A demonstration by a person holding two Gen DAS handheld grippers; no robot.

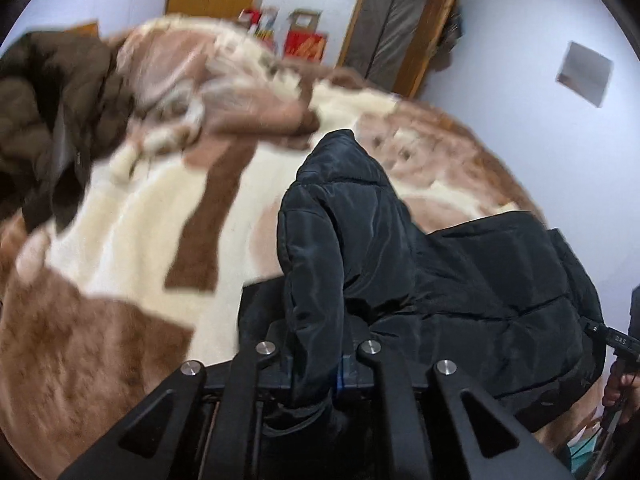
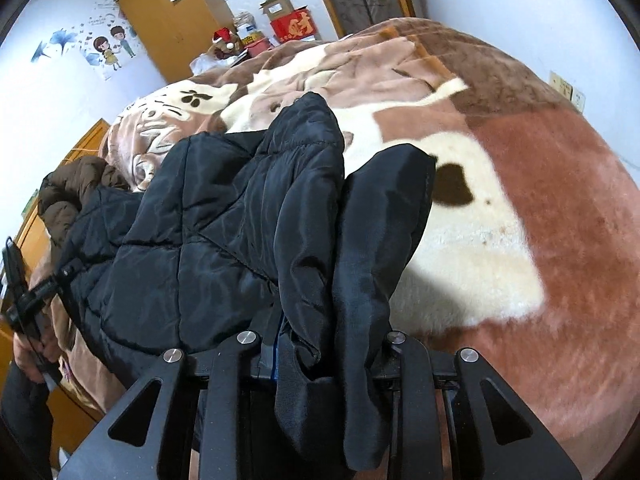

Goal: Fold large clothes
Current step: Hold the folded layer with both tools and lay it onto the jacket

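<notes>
A black quilted puffer jacket [image 1: 460, 280] hangs between both grippers above a bed. My left gripper [image 1: 316, 364] is shut on a bunched fold of the jacket that rises ahead of the fingers. My right gripper [image 2: 320, 356] is shut on another part of the jacket [image 2: 224, 224]; black fabric drapes over its fingers and hides the tips. The other hand and its gripper show at the right edge of the left wrist view [image 1: 620, 360] and at the left edge of the right wrist view [image 2: 28, 300].
A brown, cream and pink fleece blanket [image 1: 132, 240] covers the bed [image 2: 540, 220]. A brown puffer coat [image 1: 44, 120] lies at the far left, also in the right wrist view [image 2: 76, 192]. Wooden wardrobe [image 2: 176, 24], boxes [image 2: 292, 24] and a doorway [image 1: 396, 24] stand behind.
</notes>
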